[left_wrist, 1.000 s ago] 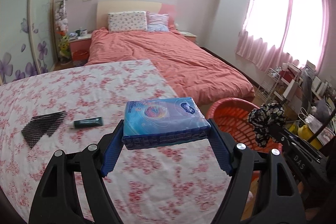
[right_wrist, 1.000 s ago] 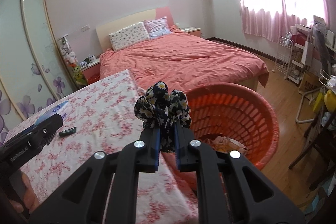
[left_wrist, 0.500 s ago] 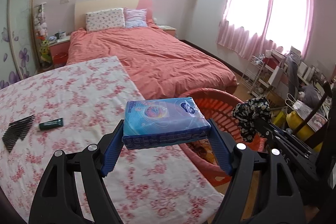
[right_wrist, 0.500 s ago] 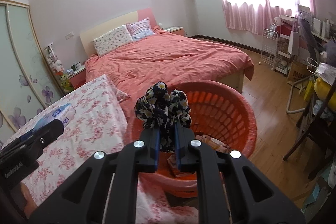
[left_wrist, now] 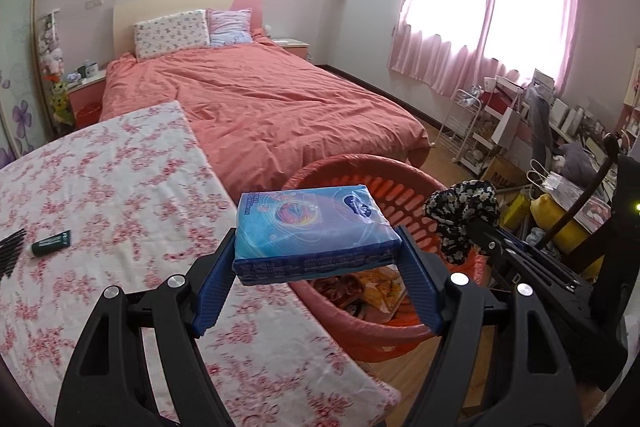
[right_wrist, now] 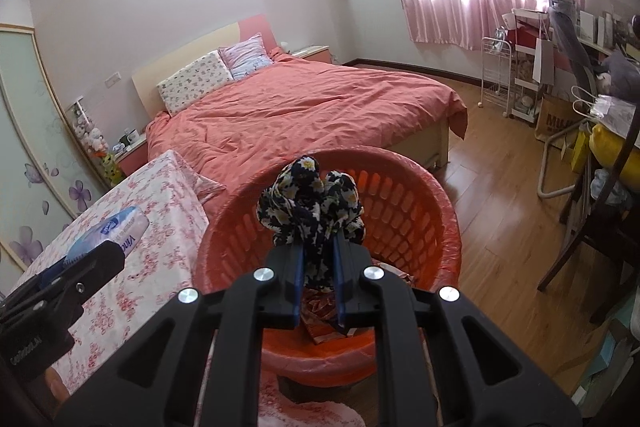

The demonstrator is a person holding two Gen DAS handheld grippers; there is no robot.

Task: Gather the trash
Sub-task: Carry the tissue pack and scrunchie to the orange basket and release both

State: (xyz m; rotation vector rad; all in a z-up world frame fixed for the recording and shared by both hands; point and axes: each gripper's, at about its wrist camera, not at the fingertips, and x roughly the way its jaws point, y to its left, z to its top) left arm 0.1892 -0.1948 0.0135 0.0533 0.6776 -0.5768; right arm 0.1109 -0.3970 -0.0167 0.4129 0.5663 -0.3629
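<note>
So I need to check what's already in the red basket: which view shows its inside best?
The right wrist view: it looks down into the red basket, with wrappers on the bottom behind the floral cloth. The left wrist view shows only part of the inside, behind the tissue pack.

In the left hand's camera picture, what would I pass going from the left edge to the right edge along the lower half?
Black comb → dark green tube on the floral tablecloth → blue tissue pack held in the left gripper → red basket → floral cloth in the right gripper → yellow bag.
</note>
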